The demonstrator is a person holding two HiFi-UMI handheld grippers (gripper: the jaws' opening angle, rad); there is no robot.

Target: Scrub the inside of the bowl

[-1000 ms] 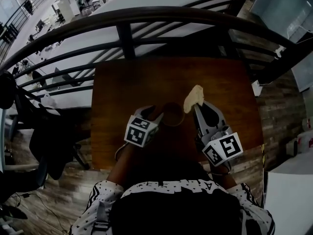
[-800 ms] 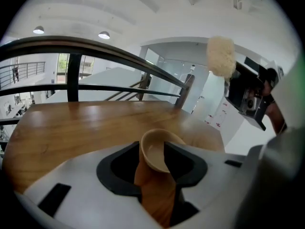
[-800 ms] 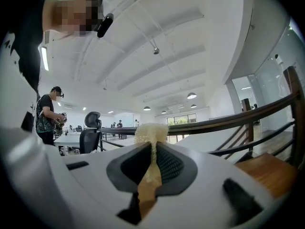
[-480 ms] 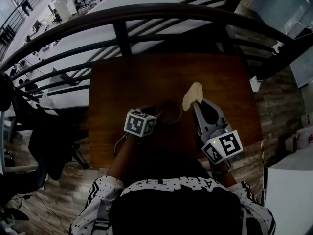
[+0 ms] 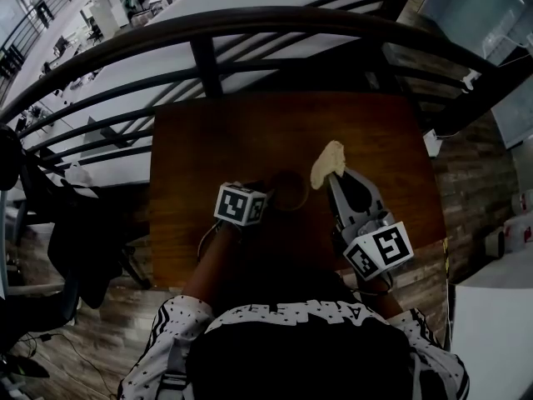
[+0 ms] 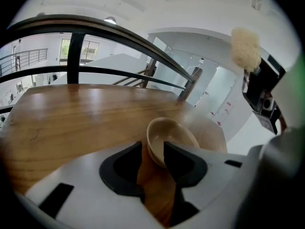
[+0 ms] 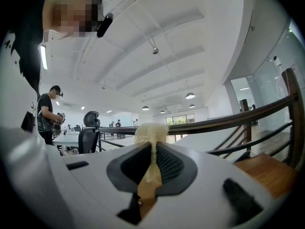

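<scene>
A small tan bowl (image 6: 167,138) stands tilted on the wooden table (image 5: 225,140), its near rim pinched between the jaws of my left gripper (image 6: 153,157), which is shut on it. In the head view the bowl (image 5: 290,192) looks dark brown and sits at the table's middle, right of my left gripper (image 5: 252,192). My right gripper (image 7: 151,163) is shut on a pale yellow sponge (image 7: 151,133). That sponge (image 5: 328,162) hangs above the table just right of the bowl, at the tip of my right gripper (image 5: 335,179). The sponge (image 6: 246,49) also shows high at the right in the left gripper view.
A dark curved railing (image 5: 250,36) runs along the table's far edge. The table's near edge is close to the person's body. Wooden floor (image 5: 475,173) lies to the right, and a dark chair (image 5: 83,240) stands to the left.
My left gripper has closed onto the bowl's rim and turned slightly. The right gripper with the sponge has hardly moved.
</scene>
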